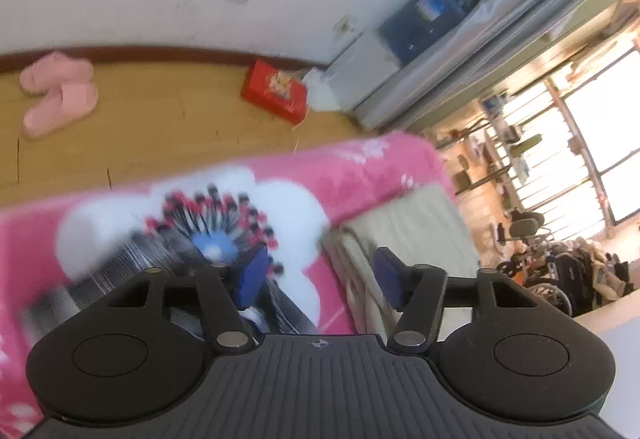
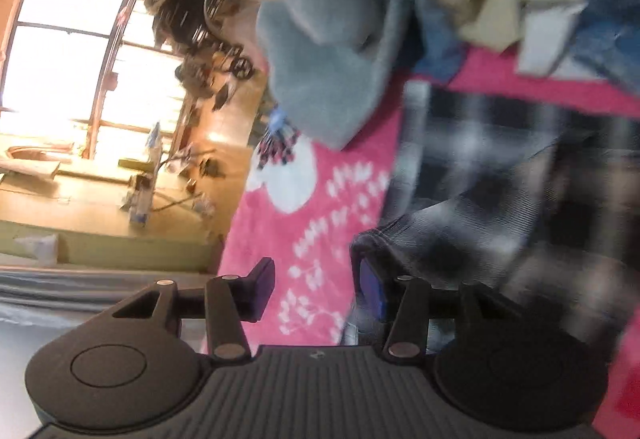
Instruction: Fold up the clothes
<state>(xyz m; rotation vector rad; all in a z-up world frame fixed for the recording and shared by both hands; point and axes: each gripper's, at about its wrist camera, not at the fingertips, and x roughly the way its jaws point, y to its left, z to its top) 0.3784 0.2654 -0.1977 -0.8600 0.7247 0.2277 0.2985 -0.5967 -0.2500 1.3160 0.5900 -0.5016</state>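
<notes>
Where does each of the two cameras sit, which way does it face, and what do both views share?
Left wrist: sits behind the left tool, looking forward and down at the pink blanket, the wooden floor and pink slippers; only its open tool shows.
Right wrist: sits behind the right tool, facing the plaid garment and clothes pile; only its open tool shows.
Shared: the pink blanket and the bright window.

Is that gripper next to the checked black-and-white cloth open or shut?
Open. The right gripper has a wide gap between its fingers, showing pink blanket; the checked cloth lies beside one finger, not pinched.
</notes>
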